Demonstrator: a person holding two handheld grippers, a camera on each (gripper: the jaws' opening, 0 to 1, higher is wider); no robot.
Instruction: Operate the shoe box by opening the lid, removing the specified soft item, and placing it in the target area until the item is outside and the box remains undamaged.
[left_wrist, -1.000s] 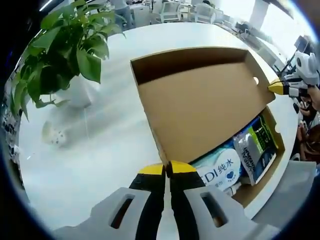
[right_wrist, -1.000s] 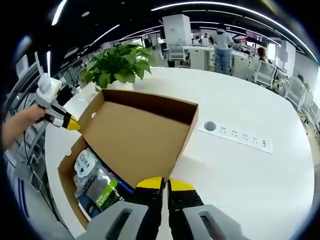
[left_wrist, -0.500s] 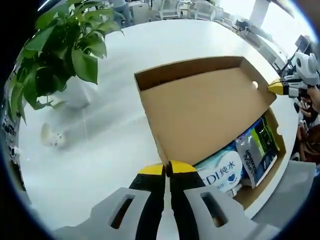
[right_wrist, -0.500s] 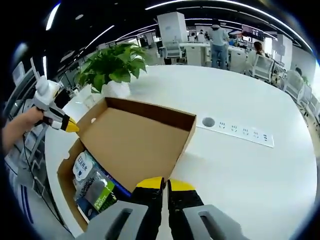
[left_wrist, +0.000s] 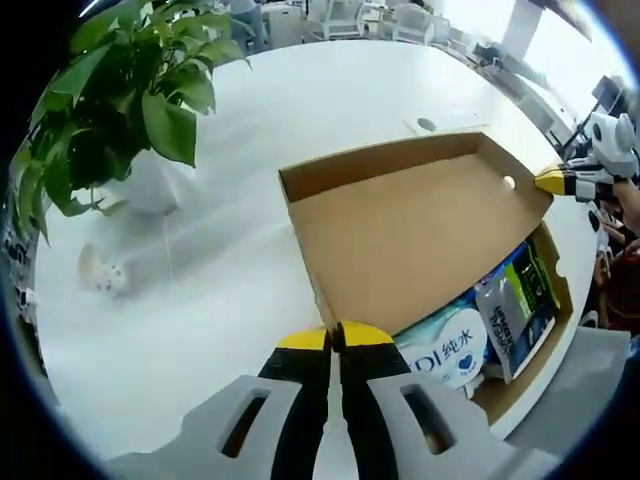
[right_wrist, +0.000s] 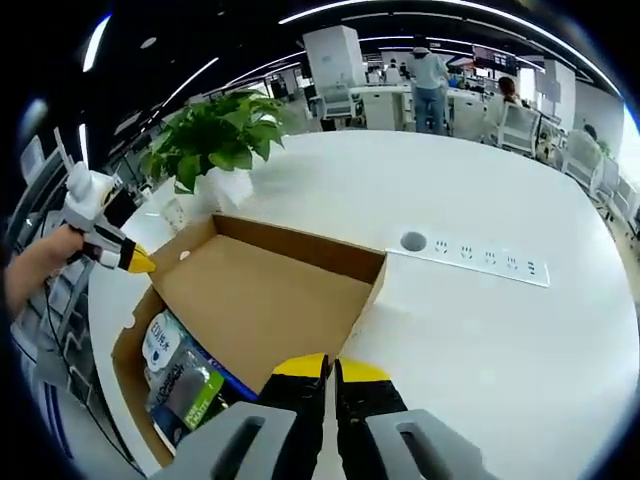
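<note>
The brown cardboard shoe box (left_wrist: 550, 290) sits on a white table with its lid (left_wrist: 410, 230) swung back and wide open. My left gripper (left_wrist: 335, 338) is shut on one front corner of the lid. My right gripper (right_wrist: 330, 368) is shut on the other front corner, and it also enters the left gripper view from the right (left_wrist: 560, 180). Inside the box lie a white and blue wipes pack (left_wrist: 445, 350) and a grey-green soft pouch (left_wrist: 515, 310). The same wipes pack (right_wrist: 160, 340) and pouch (right_wrist: 190, 390) lie at lower left in the right gripper view.
A leafy potted plant (left_wrist: 120, 110) stands on the table beyond the lid, a small white object (left_wrist: 100, 270) beside it. A socket strip (right_wrist: 480, 268) and round grommet (right_wrist: 413, 241) are set in the white table (right_wrist: 500, 340). Chairs and people fill the far background.
The lid has tipped further back and lies lower toward the table. Both grippers stay shut on its corners.
</note>
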